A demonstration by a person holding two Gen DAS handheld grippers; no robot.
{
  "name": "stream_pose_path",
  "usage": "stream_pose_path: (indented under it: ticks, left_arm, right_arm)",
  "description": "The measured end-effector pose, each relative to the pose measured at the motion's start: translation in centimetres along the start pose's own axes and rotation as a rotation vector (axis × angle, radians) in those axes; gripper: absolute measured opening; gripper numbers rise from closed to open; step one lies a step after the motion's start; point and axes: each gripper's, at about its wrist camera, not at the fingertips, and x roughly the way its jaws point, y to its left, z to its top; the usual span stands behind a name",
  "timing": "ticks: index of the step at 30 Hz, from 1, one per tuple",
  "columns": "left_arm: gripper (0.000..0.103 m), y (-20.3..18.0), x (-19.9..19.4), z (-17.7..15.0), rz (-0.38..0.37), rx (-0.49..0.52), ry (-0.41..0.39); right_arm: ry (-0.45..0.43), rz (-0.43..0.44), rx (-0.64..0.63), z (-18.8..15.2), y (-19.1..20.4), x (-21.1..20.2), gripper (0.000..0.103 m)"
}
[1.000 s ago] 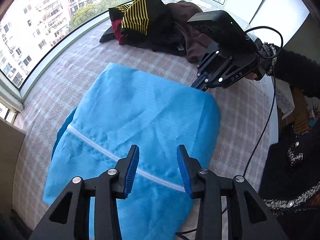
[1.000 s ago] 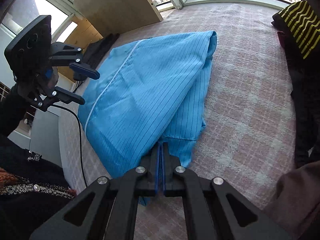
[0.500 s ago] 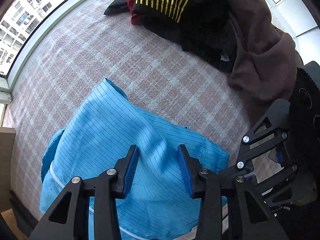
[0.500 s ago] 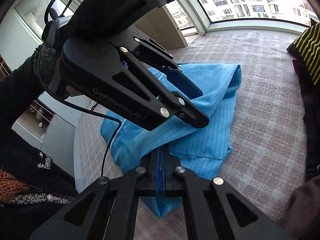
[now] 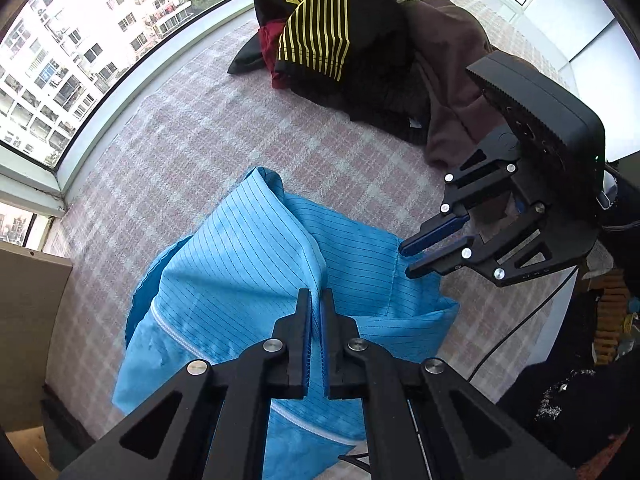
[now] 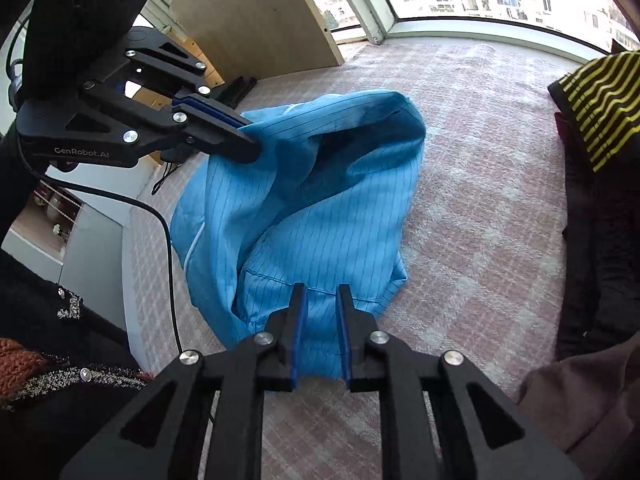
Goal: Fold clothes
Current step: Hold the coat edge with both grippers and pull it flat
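Note:
A light blue pinstriped garment (image 5: pixel 240 272) with a white zipper lies bunched on the pink plaid cover (image 5: pixel 192 140). My left gripper (image 5: pixel 316 294) is shut on a raised fold of it and holds that fold off the cover. From the right wrist, the left gripper (image 6: pixel 250 140) pinches the blue garment (image 6: pixel 320 208) at its upper left, and the cloth hangs from there in a hollow drape. My right gripper (image 6: pixel 320 288) stands open over the garment's near hem, cloth showing in the gap. In the left wrist view the right gripper (image 5: pixel 406 260) sits at the garment's right edge.
A pile of clothes lies beyond: a black top with yellow stripes (image 5: pixel 320 40), something red, a brown garment (image 5: pixel 452 80). Curved windows bound the cover. A wooden board (image 6: pixel 248 20) leans at the far corner. A black cable (image 6: pixel 170 240) trails by the person's dark sleeve.
My left gripper went from open to shut on a fold of the blue garment and lifted it. My right gripper, shut on the hem before, has opened.

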Motion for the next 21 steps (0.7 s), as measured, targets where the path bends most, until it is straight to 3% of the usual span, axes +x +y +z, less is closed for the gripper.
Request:
stream_pose_path:
  ticks: [2, 6, 7, 10, 21]
  left_arm:
    - [0.003, 0.0, 0.1, 0.6, -0.004, 0.001, -0.002]
    - [0.003, -0.2, 0.4, 0.9, -0.016, 0.002, -0.006]
    - [0.003, -0.3, 0.4, 0.8, -0.016, 0.007, -0.008]
    - [0.003, -0.2, 0.4, 0.8, -0.020, 0.015, -0.009]
    - [0.003, 0.4, 0.3, 1.1, -0.032, 0.016, -0.026]
  right_arm:
    - [0.052, -0.007, -0.088, 0.3, 1.5, 0.8, 0.037]
    - [0.148, -0.060, -0.156, 0.6, 1.9, 3.9, 0.040]
    - [0.161, -0.058, -0.154, 0.5, 1.5, 4.7, 0.040]
    - [0.155, -0.039, -0.122, 0.6, 0.5, 5.8, 0.006]
    - [0.151, 0.234, 0.091, 2.3, -2.6, 9.6, 0.003]
